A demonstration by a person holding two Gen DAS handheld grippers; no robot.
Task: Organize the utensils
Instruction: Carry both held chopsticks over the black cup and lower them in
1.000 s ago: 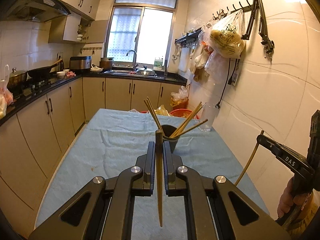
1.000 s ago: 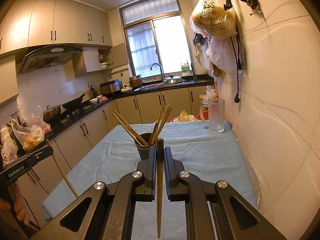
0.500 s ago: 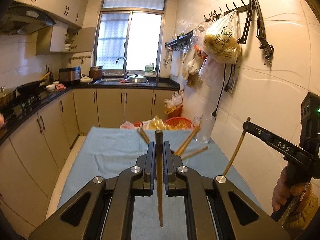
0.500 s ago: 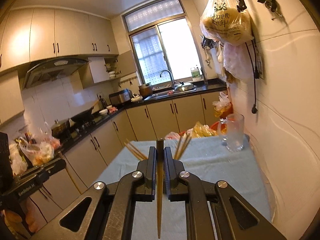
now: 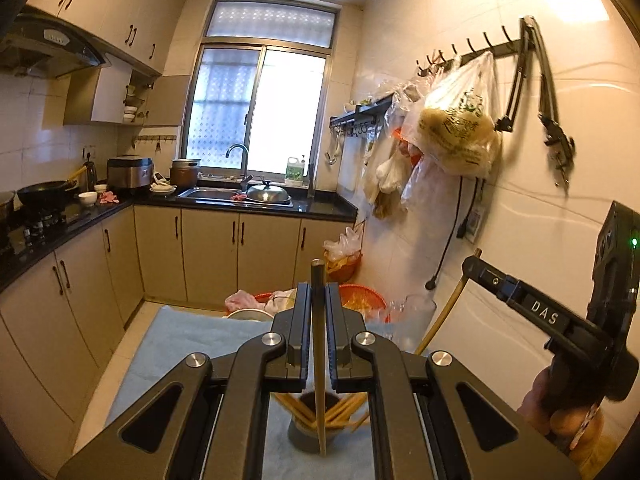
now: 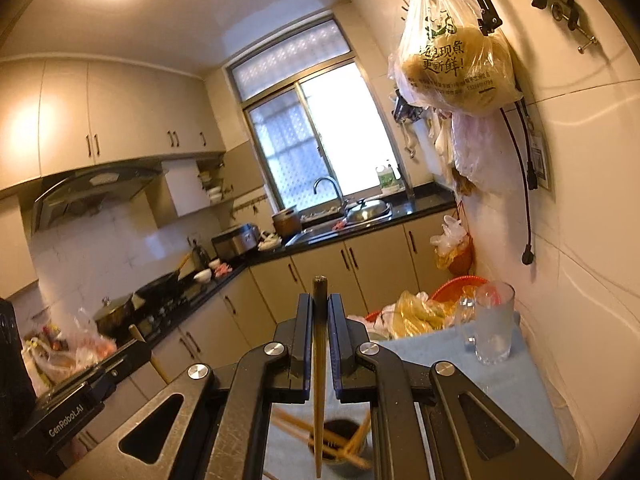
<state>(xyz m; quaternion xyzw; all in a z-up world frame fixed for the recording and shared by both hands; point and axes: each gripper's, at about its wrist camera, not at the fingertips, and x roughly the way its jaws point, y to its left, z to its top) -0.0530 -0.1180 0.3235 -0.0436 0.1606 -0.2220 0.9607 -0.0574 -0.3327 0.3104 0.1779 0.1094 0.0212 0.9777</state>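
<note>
My left gripper (image 5: pixel 318 300) is shut on a wooden chopstick (image 5: pixel 319 360) held upright, its lower tip over the dark holder cup (image 5: pixel 312 424), which holds several chopsticks. My right gripper (image 6: pixel 320 312) is shut on another chopstick (image 6: pixel 319 380), whose lower end hangs over the same cup (image 6: pixel 338 440). The right gripper also shows in the left wrist view (image 5: pixel 470 266) at the right, with its chopstick (image 5: pixel 444 312) slanting down. The left gripper shows at the lower left of the right wrist view (image 6: pixel 138 350).
The cup stands on a table with a blue cloth (image 5: pixel 192 344). A glass mug (image 6: pixel 488 328) stands at the table's far right by the tiled wall. An orange basket (image 5: pixel 362 298) and bags lie past the far edge. Cabinets and a counter line the left.
Both grippers have risen and moved forward over the cup, which now sits below the jaws. Each still holds its chopstick.
</note>
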